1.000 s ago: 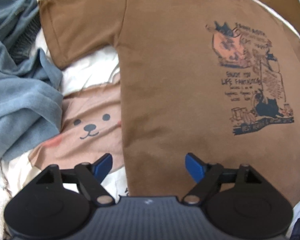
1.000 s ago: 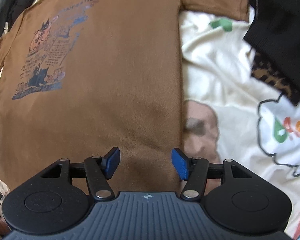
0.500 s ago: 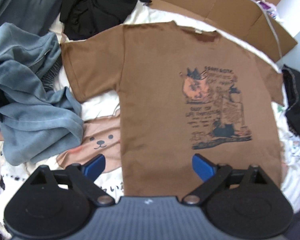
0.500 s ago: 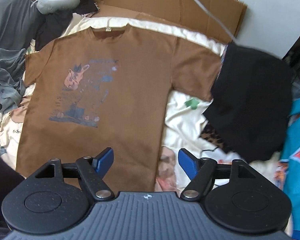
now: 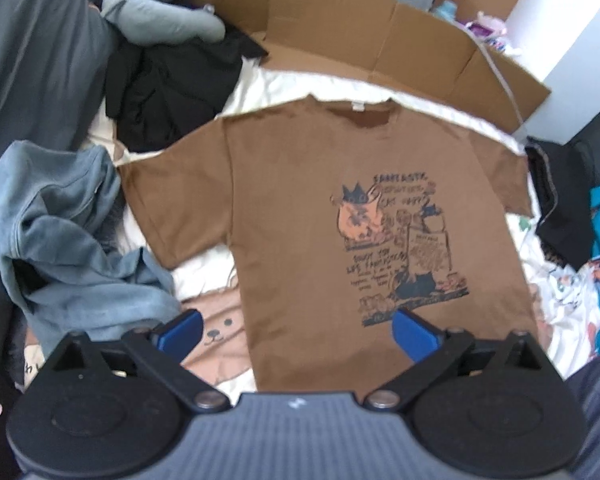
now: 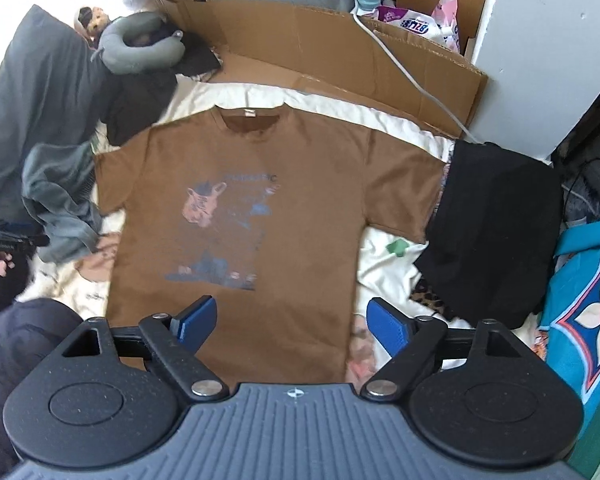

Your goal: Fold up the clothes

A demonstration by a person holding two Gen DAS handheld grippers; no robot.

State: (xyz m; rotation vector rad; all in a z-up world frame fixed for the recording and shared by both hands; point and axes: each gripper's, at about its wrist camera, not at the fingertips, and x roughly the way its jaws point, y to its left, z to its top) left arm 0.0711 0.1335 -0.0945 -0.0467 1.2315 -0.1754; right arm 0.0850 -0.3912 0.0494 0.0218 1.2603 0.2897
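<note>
Below both gaping hand-held grippers (image 5: 296,330) (image 6: 290,320), brown T-shirt (image 5: 300,208) lies flat; untouched.

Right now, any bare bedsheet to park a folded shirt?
Little. One patch between the brown T-shirt body, its sleeve and the black garment; another by the bear print, below the blue-grey clothes. Both sides are crowded with piled clothes.

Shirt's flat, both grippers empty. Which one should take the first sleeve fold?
Probably the left hand-held gripper: its sleeve on the brown t-shirt lies fully exposed, while the right sleeve abuts the black garment. Both are open above the hem.
</note>
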